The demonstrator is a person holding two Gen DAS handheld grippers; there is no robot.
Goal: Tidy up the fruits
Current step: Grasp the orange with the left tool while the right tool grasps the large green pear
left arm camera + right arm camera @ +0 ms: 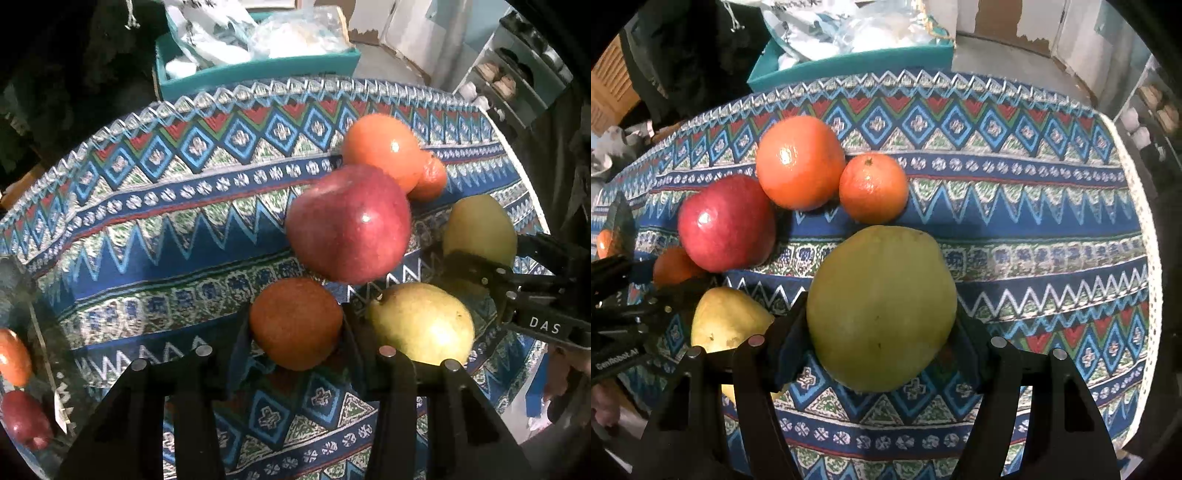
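Left gripper [295, 332] clamped on a small orange [295, 323] on the patterned tablecloth [166, 221], red apple [349, 223] just behind, yellow pear [421, 323] beside, right gripper [882, 325] closed around a large green pear [881, 308]

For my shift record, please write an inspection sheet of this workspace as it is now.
Surface: patterned tablecloth covers the table.
Job's things: red apple, big orange, small orange, two green-yellow fruits, a brownish-orange fruit.
Clutter: nothing seen.
Grippers: left gripper shut on brownish-orange fruit; right gripper shut on large green fruit; yellow pear between the grippers.
Cables: nothing seen.
Surroundings: teal bin with bags.
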